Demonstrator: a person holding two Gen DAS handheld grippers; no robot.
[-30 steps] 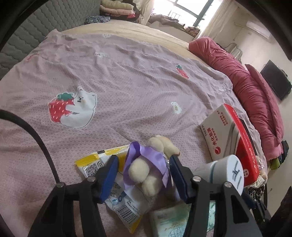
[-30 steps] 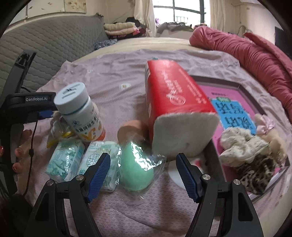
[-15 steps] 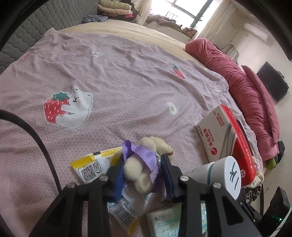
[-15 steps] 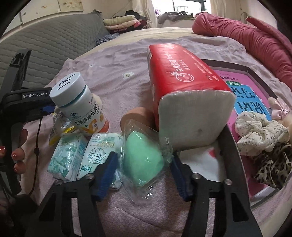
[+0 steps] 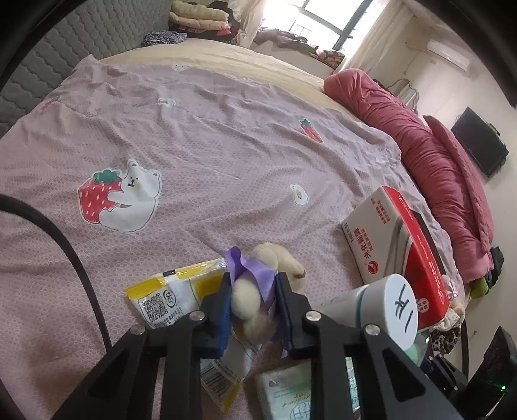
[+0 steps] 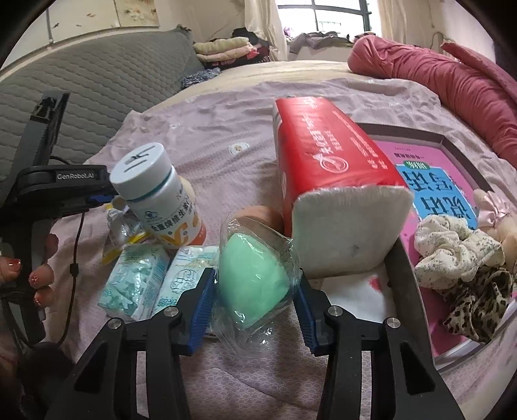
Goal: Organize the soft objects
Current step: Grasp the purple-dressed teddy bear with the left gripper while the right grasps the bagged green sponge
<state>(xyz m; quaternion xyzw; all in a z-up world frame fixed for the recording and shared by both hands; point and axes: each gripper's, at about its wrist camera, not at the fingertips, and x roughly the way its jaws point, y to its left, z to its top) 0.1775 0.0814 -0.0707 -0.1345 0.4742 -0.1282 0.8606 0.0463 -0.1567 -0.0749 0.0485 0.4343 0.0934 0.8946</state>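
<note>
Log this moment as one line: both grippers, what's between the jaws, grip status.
left gripper: jaws closing on plush toy | right gripper: jaws closing on bagged green sponge | both items on bed, not lifted

We see daylight pouring in from the window at the far end of the room, blown out to white in both views. The bedspread is evenly and softly lit, with only faint shadows in its creases. Both fisheye pictures bend strongly toward the edges and end in a black round vignette. Near things look slightly soft; the far room is hazy.
</note>
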